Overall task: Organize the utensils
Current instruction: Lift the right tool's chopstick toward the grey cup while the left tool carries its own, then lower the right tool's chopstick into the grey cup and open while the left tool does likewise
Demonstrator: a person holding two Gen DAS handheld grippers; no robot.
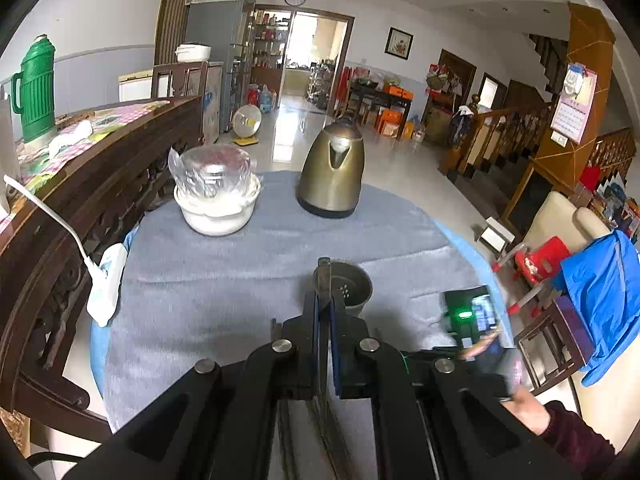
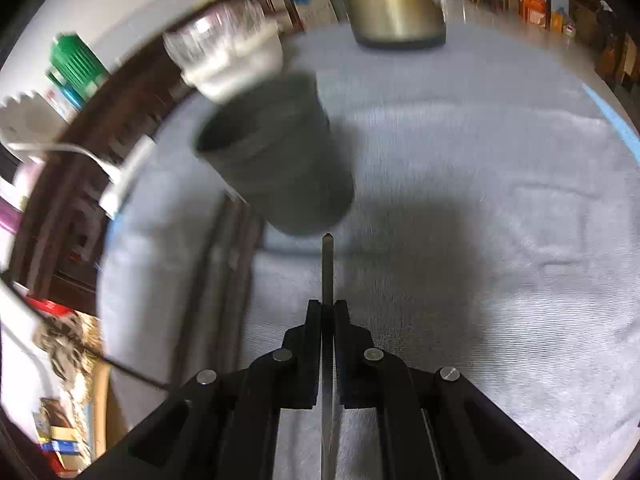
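Left wrist view | worktop (image 1: 208, 288) grey-clothed, centre | kettle (image 1: 332, 172) upper centre | bowl (image 1: 218, 200) upper left | utensil cup (image 1: 348, 286) lower centre, rim clenched by left gripper (image 1: 324, 304) jaws | right gripper (image 2: 328, 308) jaws grasping thin rod (image 2: 327, 268)

Motion-blurred grey holder (image 2: 276, 156); kettle (image 2: 394, 0) top cut off by frame edge.

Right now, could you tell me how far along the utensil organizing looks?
Nothing is visibly stored yet. In hand: the left gripper is shut on the rim of the grey holder cup, which looks tilted in the right wrist view. The right gripper is shut on a thin metal utensil, its tip just short of the cup. Left: getting that utensil into the cup; the view is blurred.
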